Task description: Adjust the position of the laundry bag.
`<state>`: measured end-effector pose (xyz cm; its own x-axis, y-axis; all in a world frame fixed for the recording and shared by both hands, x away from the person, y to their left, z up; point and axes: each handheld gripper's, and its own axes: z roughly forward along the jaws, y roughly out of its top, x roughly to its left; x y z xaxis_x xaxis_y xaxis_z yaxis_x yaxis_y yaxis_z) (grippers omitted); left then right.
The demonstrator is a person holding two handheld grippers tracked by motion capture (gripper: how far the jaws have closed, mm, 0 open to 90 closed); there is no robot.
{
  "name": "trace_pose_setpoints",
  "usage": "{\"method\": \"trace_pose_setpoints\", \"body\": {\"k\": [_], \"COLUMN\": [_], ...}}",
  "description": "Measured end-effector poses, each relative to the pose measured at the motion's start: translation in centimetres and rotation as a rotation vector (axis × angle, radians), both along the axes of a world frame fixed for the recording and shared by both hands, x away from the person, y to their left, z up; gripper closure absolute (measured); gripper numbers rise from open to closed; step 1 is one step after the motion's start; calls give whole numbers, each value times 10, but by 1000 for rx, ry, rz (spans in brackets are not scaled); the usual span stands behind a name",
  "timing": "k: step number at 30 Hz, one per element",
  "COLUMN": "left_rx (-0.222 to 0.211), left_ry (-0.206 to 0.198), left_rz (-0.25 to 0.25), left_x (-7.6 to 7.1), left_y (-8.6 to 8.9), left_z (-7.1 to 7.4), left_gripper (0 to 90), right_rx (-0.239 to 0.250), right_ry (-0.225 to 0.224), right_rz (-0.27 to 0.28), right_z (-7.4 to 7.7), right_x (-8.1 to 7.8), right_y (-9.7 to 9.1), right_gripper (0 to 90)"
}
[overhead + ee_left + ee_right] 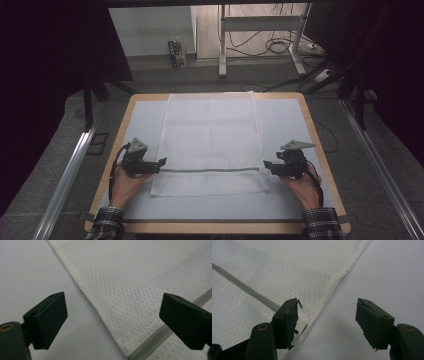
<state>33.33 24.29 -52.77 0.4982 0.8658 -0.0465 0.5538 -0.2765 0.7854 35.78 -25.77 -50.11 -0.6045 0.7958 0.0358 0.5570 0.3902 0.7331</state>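
1. White mesh laundry bag (210,142) lies flat in the middle of the table (320,197), long axis running from the near half to the far edge, where its far end overhangs slightly.
2. Grey zipper (212,170) runs straight across the bag's width near its near end, parallel to the table's near edge.
3. Left gripper (159,163) sits at the bag's left edge, level with the zipper's left end, pointing inward. Held in the person's left hand (125,182).
4. In the left gripper view the jaws stand wide apart, nothing between the pads. One jaw is over bare table, the other over mesh just beside the zipper (165,331); the bag's edge (100,312) passes through the gap.
5. Right gripper (267,164) sits at the bag's right edge, at the zipper's right end, pointing inward. Held in the right hand (302,187).
6. In the right gripper view the jaws are partly open, gripping nothing. One jaw is over the mesh (287,272) at the zipper end (244,287), the other over bare table.
7. Both grippers are low over the table, well apart, facing each other across the bag.
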Motion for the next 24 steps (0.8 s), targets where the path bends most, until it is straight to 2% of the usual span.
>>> {"method": "trace_pose_setpoints", "body": {"k": [5,8,10,13,18,19,22,24], "left_rx": [38,29,20,7,10,21,27,54], "left_ry": [8,19,27,38,52,57,65,69], "left_rz": [-14,-21,-24,-11,20,44,57,63], "left_x": [4,7,8,13,19,23,25,28], "left_y": [-5,-5,-5,-1,2,2,1,-1], "left_z": [-1,-3,-5,-9,-13,-15,-17,-18], "left_gripper": [170,219,250,275,270,254,245,252], "right_rx": [-30,-28,-26,-44,-57,-70,-79,-103], "right_ry": [-20,-20,-5,-6,6,13,14,17], "right_rz": [-7,-13,-19,-26,-33,-33,-34,-34], "right_z": [0,-1,-2,-4,-6,-9,-10,-11], "right_x": [10,17,23,30,40,44,47,51], "right_y": [9,12,14,17,21,24,27,31], "right_gripper": [349,399,436,467,484,493,501,517]}}
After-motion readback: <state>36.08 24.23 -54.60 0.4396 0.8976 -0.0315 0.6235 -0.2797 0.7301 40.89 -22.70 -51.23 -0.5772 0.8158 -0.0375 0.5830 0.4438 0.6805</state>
